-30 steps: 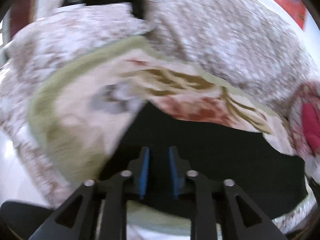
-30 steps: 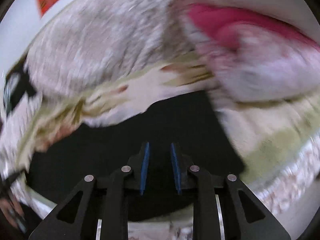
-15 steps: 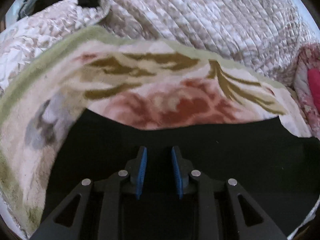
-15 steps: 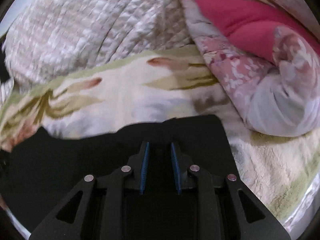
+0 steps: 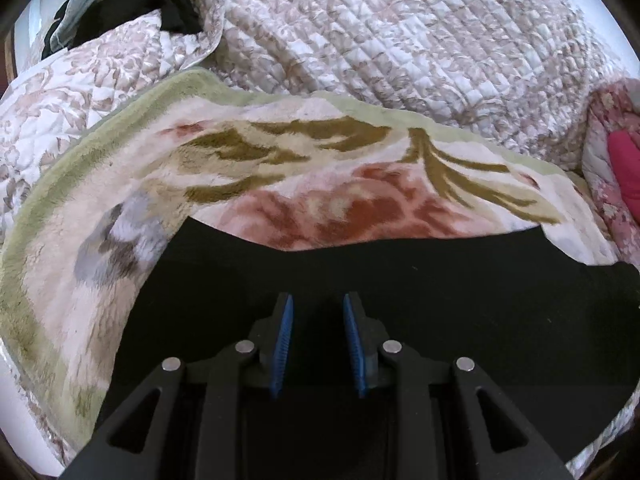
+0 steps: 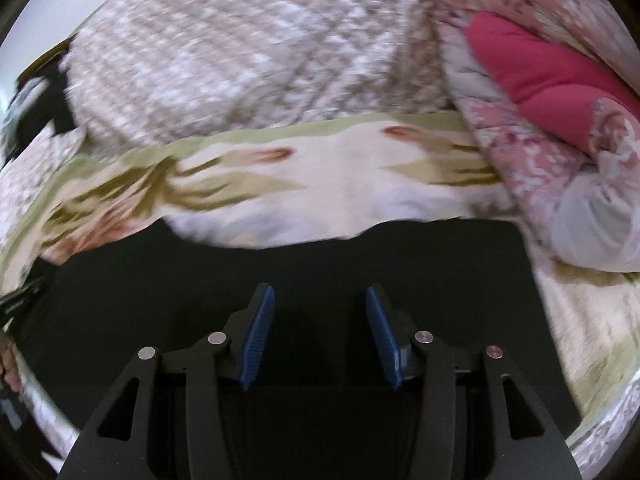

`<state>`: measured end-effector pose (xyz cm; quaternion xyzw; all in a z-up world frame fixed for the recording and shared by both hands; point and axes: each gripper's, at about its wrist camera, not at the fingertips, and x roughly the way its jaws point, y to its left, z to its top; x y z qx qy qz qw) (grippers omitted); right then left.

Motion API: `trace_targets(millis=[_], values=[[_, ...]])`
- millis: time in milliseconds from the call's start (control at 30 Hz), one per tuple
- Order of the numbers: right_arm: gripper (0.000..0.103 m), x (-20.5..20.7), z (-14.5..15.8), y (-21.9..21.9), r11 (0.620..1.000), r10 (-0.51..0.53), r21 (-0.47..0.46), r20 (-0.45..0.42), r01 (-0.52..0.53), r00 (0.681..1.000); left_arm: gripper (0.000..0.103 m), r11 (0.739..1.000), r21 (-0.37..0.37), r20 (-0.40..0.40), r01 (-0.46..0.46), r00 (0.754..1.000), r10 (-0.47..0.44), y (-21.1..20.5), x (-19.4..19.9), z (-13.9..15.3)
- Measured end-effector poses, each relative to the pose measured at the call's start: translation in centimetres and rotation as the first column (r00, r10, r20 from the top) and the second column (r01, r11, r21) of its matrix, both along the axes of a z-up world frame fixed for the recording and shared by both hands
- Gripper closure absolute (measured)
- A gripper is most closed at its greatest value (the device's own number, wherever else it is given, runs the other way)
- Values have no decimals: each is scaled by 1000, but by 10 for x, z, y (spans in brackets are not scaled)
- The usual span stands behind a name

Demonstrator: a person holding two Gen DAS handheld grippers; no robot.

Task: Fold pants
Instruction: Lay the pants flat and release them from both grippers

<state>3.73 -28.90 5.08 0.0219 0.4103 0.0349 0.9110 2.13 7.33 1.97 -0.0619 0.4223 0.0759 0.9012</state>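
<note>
Black pants [image 5: 400,300] lie flat on a floral blanket [image 5: 280,184]. Over the pants, the left gripper [image 5: 317,312] stands narrowly parted; whether it pinches cloth is unclear. The right gripper [image 6: 320,304] has just been opening, released. No readable writing.

The black pants [image 5: 400,300] run out past the lower edge in both views, so their full outline cannot be told. The right wrist view is smeared (worst on the quilted bedspread [image 6: 240,52]), and whether cloth lies between either gripper's fingers [image 5: 285,344] stays unclear.
</note>
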Motion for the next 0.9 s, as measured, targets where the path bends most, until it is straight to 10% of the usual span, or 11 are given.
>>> trace_targets(millis=[400,900], values=[[53,-62,-28,99,959,268,-83,-35,-270,963,71,994,4,-7,105,994,-105,-46,-50,-2],[39,-70,-30,104,951,287,-116,-3,-286,958,70,996,37,14,82,996,-83,-48,-65,-4]])
